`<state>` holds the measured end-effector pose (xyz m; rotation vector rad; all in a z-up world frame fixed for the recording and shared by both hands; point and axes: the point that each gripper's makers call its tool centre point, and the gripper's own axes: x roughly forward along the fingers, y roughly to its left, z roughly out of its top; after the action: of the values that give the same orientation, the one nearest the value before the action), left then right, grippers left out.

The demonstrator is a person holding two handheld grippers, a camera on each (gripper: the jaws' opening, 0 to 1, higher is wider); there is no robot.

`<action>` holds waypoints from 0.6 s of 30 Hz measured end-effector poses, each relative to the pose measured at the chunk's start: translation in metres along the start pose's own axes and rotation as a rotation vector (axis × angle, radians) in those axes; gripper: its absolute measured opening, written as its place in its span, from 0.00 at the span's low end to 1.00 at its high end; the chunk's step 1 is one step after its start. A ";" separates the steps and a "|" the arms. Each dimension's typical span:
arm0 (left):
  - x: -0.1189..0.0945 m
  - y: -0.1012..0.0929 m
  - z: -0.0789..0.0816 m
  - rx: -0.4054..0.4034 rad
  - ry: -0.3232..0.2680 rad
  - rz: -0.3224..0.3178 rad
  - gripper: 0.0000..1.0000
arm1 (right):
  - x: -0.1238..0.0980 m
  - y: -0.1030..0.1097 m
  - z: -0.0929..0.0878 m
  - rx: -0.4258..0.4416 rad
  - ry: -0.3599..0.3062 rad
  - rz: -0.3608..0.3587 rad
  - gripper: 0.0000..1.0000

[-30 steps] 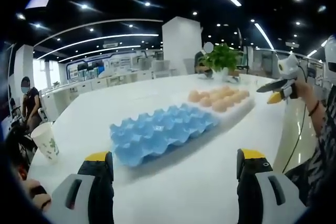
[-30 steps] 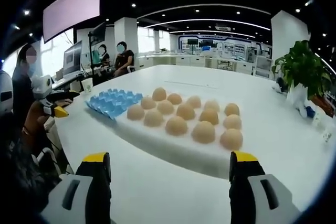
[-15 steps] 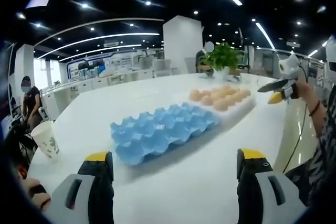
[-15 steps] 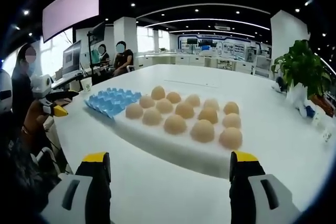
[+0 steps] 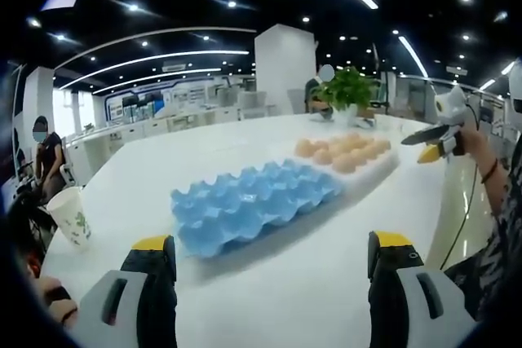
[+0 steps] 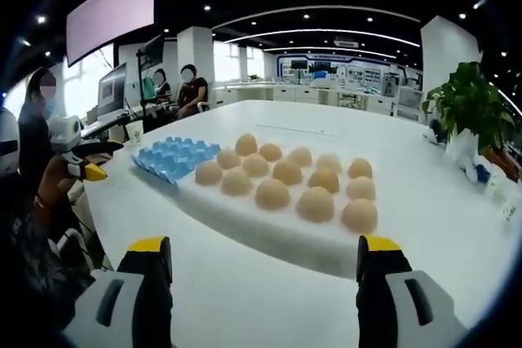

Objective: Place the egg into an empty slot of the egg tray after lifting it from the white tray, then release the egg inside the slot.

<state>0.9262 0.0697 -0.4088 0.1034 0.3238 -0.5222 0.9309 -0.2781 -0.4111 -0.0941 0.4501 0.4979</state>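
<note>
Blue and moulded, the egg tray (image 5: 253, 204) is lying on the white table (image 5: 294, 283) with every slot that shows empty, and it is serving here as the landmark. Touching its far end, the white tray (image 6: 277, 226) is carrying the eggs (image 6: 287, 185) in rows, none of them lifted. In the left gripper view the left gripper (image 5: 269, 283) is hovering just before the near end of the egg tray, its jaws standing wide apart with nothing between them. In the right gripper view the right gripper (image 6: 263, 283) is hanging above the table on the white tray's side, away from the egg tray, its jaws likewise spread wide and holding nothing. A paper cup (image 5: 72, 218) is standing on the table well to the side of the egg tray, and a potted plant (image 5: 344, 91) is sitting beyond the white tray.
</note>
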 end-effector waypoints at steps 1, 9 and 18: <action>0.000 0.000 0.000 -0.002 0.002 -0.001 1.00 | 0.000 0.000 0.001 0.001 -0.002 0.001 0.98; 0.000 0.000 -0.002 -0.003 0.007 0.001 1.00 | 0.007 -0.001 0.007 -0.021 0.006 -0.004 0.98; 0.001 0.002 -0.003 -0.007 0.010 0.004 1.00 | 0.015 0.000 0.016 -0.043 -0.003 -0.002 0.97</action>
<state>0.9267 0.0713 -0.4115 0.1000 0.3350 -0.5171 0.9488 -0.2687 -0.4029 -0.1347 0.4366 0.5056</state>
